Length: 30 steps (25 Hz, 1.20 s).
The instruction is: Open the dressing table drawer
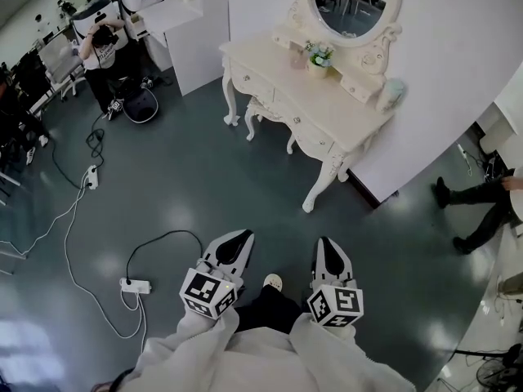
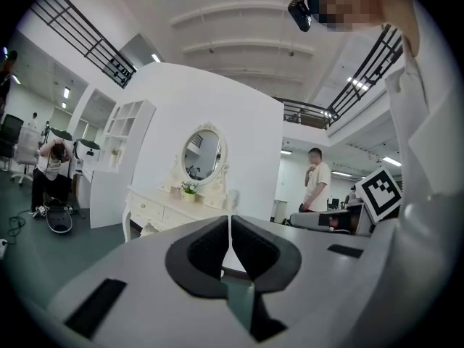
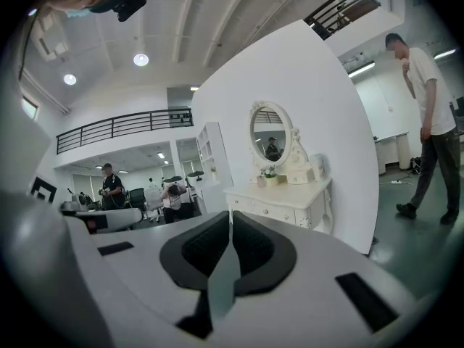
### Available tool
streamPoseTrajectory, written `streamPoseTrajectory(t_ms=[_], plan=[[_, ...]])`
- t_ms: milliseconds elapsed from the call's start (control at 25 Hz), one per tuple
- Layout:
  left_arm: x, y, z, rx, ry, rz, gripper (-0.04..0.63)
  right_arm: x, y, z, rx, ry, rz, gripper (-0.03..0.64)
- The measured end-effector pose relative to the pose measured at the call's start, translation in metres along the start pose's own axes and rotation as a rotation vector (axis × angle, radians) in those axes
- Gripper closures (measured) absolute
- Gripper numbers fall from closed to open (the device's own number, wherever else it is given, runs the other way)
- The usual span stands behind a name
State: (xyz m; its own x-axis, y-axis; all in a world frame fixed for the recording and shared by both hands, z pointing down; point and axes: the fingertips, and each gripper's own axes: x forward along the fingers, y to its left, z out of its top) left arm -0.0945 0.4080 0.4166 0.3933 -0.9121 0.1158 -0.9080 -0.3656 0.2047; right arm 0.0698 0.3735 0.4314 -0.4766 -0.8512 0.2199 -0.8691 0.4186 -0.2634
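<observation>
Left gripper (image 2: 230, 223): smooth grey tapered shell

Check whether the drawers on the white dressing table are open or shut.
Shut. In the head view the drawer fronts sit flush along the front of the dressing table; none is pulled out.

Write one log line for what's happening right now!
left gripper: shut, empty | right gripper: shut, empty | dressing table: ahead, not yet reached | drawers: closed
</observation>
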Motion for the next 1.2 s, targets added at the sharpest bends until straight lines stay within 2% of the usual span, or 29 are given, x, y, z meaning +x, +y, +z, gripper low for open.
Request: streamPoseTrajectory(t_ms=[280,520,920,1200], plan=[[0.053,0.008,0.006,0.021,-0.011,-0.006,0.569,0.039,-0.031,0.016,-0.008,-0.011,0.012,0.577],[0.082,0.022,0.007,0.025,-0.010,0.026,0.569,0.061,-0.050,0.024,-0.015,-0.012,0.025,0.577],[0.112,0.022,0.005,0.074,-0.007,0.041,0.569,0.068,-0.065,0.034,-0.015,-0.049,0.084,0.577],[0.110,0.011,-0.011,0.051,0.018,0.049,0.569,0.063,-0.062,0.025,0.014,-0.039,0.099,0.577]])
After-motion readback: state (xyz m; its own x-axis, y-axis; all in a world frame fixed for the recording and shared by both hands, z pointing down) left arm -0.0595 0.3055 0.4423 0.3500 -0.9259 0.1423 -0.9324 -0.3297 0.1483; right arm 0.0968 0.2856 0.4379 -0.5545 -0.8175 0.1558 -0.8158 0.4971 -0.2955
